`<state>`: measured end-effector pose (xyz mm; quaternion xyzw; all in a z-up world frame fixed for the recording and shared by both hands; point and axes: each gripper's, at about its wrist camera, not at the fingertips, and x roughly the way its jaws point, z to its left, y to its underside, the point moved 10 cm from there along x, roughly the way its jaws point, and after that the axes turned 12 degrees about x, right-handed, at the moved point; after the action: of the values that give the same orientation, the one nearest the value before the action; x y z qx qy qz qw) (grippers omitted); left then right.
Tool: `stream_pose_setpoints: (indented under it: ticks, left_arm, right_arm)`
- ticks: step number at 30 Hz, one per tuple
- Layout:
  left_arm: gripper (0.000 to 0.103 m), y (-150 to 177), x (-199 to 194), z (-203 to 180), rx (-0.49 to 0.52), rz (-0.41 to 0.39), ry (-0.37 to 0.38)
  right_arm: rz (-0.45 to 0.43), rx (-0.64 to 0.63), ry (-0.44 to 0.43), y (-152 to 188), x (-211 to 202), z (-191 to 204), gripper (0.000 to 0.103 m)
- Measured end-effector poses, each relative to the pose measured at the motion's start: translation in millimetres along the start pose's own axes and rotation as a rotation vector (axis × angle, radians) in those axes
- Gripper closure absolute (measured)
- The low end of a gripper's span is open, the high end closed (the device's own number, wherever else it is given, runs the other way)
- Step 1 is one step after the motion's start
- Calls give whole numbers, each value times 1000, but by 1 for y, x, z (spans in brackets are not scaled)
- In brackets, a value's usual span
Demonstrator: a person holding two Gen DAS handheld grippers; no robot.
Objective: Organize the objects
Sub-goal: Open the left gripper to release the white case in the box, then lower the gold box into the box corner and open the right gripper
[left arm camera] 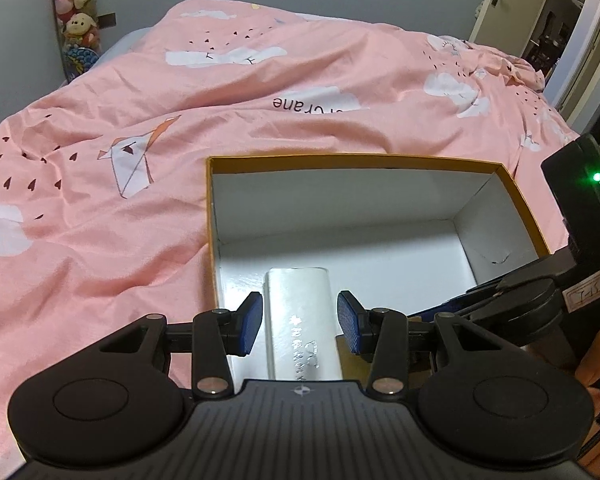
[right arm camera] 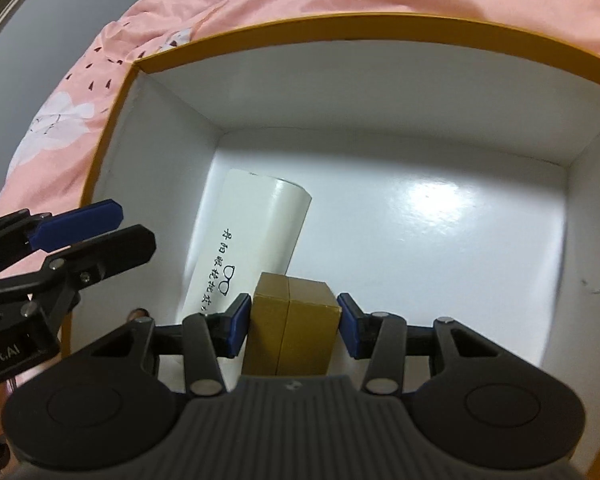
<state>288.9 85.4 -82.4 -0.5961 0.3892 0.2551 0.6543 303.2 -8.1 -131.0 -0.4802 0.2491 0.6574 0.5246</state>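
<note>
An open cardboard box with an orange rim point(left arm camera: 356, 159) and white inside walls point(right arm camera: 380, 92) sits on the bed. A long white carton with printed characters point(left arm camera: 300, 312) point(right arm camera: 252, 232) lies flat on its floor by the left wall. My left gripper point(left arm camera: 298, 320) hovers above that carton, open, with a gap at each blue pad; in the right wrist view the left gripper point(right arm camera: 130, 226) hangs by the box's left rim and holds nothing. My right gripper point(right arm camera: 292, 324) is shut on a small golden-brown box point(right arm camera: 296, 328), held inside the container just to the right of the white carton's near end.
A rumpled pink duvet point(left arm camera: 140, 208) with crane and cloud prints covers the bed around the box. Plush toys point(left arm camera: 76, 8) are stacked against the wall at the far left. An open door point(left arm camera: 500, 0) stands at the far right. The container's floor point(right arm camera: 440, 232) to the right of the carton is bare.
</note>
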Motion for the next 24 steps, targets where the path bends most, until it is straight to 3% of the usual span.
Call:
stream_pose_setpoints:
  ticks: [7, 13, 20, 24]
  left_arm:
    - [54, 1, 1, 8, -22, -3, 4]
    - [55, 0, 1, 11, -31, -25, -5]
    - [55, -12, -20, 23, -69, -119, -38]
    - [55, -17, -23, 38, -124, -130, -70]
  right_arm:
    - [54, 17, -65, 8, 15, 19, 54]
    - [31, -55, -67, 9, 11, 22, 55]
    - [-204, -493, 80, -9, -12, 44, 55]
    - [-333, -769, 176, -17, -13, 61, 55]
